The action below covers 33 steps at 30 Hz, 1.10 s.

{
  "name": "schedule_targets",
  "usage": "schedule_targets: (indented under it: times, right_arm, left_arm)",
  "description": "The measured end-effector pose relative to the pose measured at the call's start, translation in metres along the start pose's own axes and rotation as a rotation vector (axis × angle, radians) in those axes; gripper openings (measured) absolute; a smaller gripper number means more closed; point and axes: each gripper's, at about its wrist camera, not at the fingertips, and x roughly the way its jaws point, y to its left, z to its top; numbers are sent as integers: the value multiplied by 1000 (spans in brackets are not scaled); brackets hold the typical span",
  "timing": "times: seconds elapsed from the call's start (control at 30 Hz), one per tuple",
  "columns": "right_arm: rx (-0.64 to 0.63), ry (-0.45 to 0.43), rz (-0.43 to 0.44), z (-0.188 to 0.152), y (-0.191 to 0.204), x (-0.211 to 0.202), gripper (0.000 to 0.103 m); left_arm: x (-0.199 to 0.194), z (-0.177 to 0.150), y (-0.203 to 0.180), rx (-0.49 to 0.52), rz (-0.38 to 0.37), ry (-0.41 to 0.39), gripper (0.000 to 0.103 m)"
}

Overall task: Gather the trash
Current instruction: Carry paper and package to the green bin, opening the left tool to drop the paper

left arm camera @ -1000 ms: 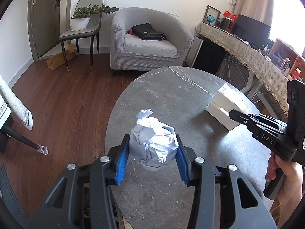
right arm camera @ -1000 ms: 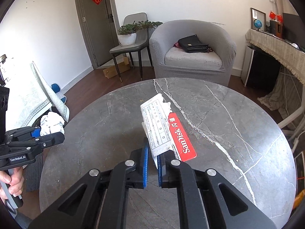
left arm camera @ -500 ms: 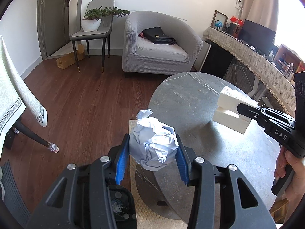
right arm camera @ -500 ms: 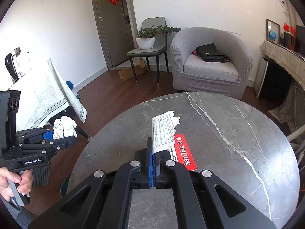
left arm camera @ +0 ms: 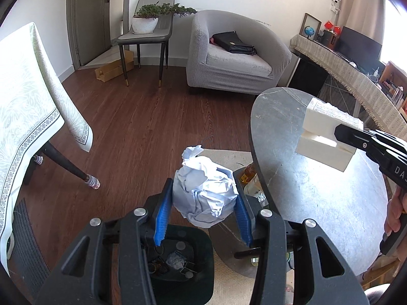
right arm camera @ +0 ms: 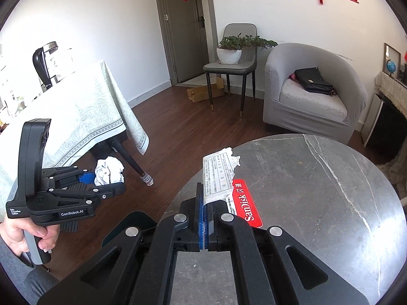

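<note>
Trash is in both of our tongs. Our left gripper (left arm camera: 202, 212) squeezes a crumpled paper ball (left arm camera: 204, 193) between its blue pads (left arm camera: 161, 216), with the jaws about half way apart. The ball hangs in the air, off the table, over the brown wood floor (left arm camera: 142, 127). Just below the tongs we see a dark trash bin (left arm camera: 201, 267) with some bits at its bottom.

Our right gripper (right arm camera: 203, 218) is pinched tight on a torn SanDisk package (right arm camera: 229, 185). One side of it is white with small print and the other is red. It sticks up over the near edge of the round grey marble table (right arm camera: 318, 190).

In the right view, a hand (right arm camera: 28, 231) holds the left tool by its handle, off to the left of the table. A table with a pale green cloth (right arm camera: 84, 117) stands behind it. Further back we see a grey armchair (right arm camera: 313, 96) with a black bag (right arm camera: 314, 80) on its seat. Beside it is a grey chair (right arm camera: 231, 63) with a potted plant (right arm camera: 230, 50) on it.
</note>
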Motion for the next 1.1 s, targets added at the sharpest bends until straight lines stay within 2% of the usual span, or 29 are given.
schedule_targets:
  times: [0.27, 0.6, 0.87, 1.1]
  right_arm:
    - [-62, 13, 69, 9, 42, 13, 0]
    - [-114, 53, 159, 6, 93, 36, 0]
    - [-169, 126, 189, -6, 131, 63, 0]
    - [-161, 174, 213, -11, 144, 86, 0]
  left_arm:
    - [5, -23, 36, -32, 46, 72, 48]
    - [26, -57, 79, -81, 92, 214, 48]
    - [46, -88, 87, 2, 129, 343, 48]
    - [58, -108, 88, 66, 132, 418, 48]
